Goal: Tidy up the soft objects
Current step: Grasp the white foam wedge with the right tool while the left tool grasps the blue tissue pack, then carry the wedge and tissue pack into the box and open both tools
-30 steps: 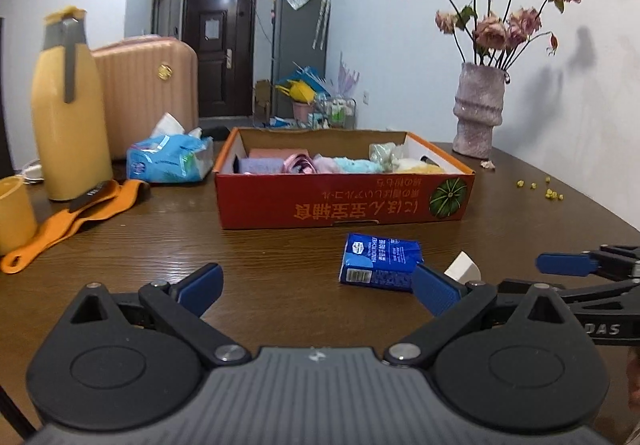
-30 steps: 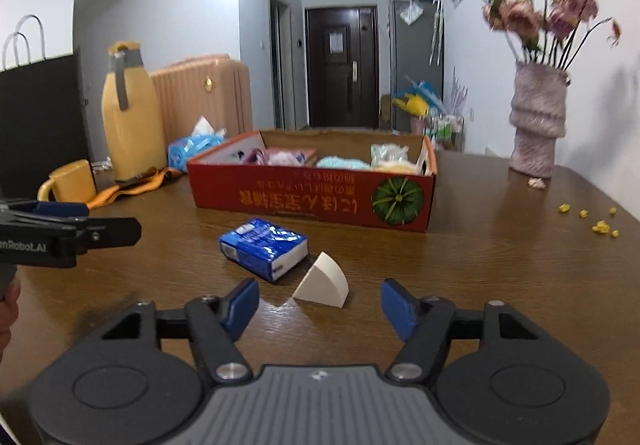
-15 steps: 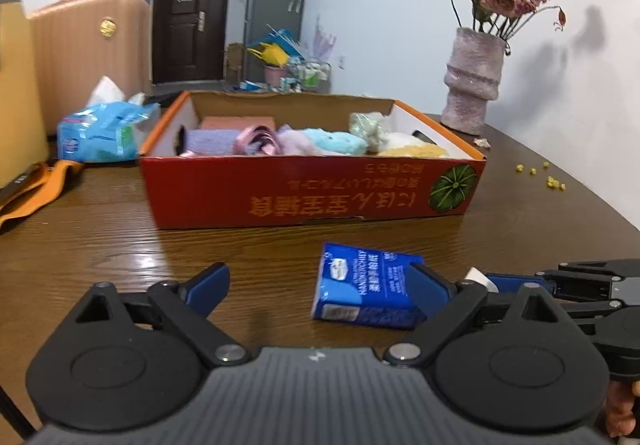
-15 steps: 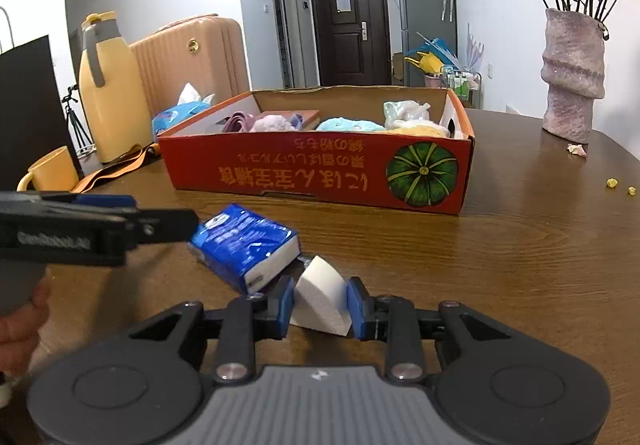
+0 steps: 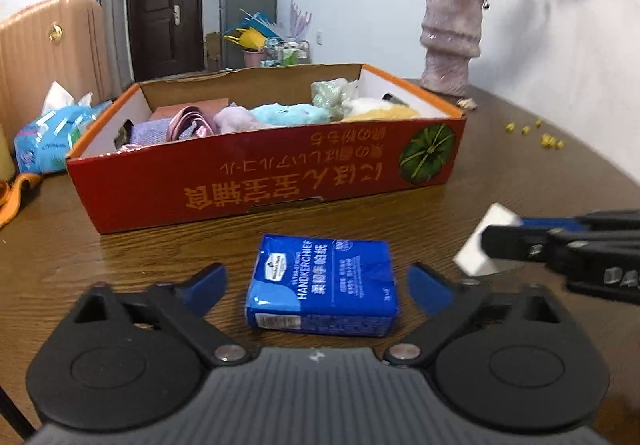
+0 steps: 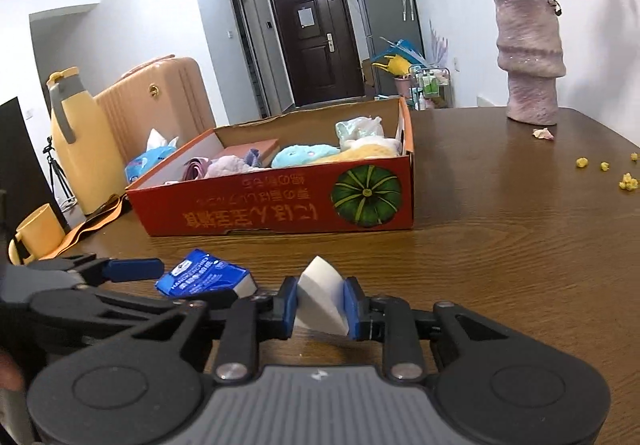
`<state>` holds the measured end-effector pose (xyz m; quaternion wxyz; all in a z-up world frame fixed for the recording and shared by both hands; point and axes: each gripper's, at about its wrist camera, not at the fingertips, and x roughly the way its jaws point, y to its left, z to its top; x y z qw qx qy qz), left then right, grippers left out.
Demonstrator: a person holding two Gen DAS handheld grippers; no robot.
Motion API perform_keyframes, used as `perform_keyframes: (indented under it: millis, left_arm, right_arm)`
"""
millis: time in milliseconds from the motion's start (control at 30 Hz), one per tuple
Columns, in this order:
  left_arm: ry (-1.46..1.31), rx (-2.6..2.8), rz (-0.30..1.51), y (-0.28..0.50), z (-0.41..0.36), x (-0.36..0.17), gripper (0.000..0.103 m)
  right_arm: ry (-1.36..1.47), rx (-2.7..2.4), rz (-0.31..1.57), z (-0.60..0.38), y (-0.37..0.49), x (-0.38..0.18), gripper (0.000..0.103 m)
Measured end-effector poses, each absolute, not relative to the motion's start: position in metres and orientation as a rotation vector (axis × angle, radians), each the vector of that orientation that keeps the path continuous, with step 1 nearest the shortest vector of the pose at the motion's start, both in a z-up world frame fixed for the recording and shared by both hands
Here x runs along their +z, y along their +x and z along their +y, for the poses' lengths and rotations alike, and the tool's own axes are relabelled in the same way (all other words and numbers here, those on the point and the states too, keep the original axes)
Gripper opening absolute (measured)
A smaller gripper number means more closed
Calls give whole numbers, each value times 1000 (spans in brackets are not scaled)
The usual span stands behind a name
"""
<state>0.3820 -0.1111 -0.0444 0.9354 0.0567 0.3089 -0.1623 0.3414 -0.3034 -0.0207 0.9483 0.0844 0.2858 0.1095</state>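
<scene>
Around: vase [image 6: 530, 61] with dried flowers at far right of table [image 6: 520, 245], yellow crumbs [image 6: 604, 167] near it; suitcase [image 6: 160, 97], yellow jug [image 6: 74, 141], cup [image 6: 34, 231] and tissue bag [image 5: 52, 137] to the left. Red box [image 5: 260, 173] dead ahead, holding plush items [image 5: 288, 113] and folded cloths, its near wall standing between both grippers and the inside.

Bare wood to the right of the box, out to the table edge; narrow strip of clear table between box front and tissue pack [image 5: 324, 285].

Left gripper [image 5: 316, 281]: jaws closing, pack lying flat between them, pads not touching it, gaps on both sides. Right gripper [image 6: 322, 305]: jaws closing, narrow, pads pressed on 1 white sponge wedge [image 6: 320, 301], held just right of the pack.
</scene>
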Motion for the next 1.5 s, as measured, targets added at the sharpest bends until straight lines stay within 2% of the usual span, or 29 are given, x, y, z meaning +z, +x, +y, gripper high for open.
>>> perform_keyframes:
  millis: [200,733,1000,1267,1500]
  left_arm:
    - [105,-307,631,369,-104,-38,73]
    - [28,-265,467,265,-73,32,73]
    - [31,-271,446,255,-76,40,73]
    - [5,-297,437,325,-77,57,73]
    - [-24,-313,445,450,-89,76,73]
  right_arm:
    - [173,216,562,-308,325,-14,24]
    - [180,257,464,-303,238,18,24]
    - [186,260,435,-304,221,25,24]
    - [152,287,398,-303,269,42,24]
    - [143,305,375,-302,384,64,24]
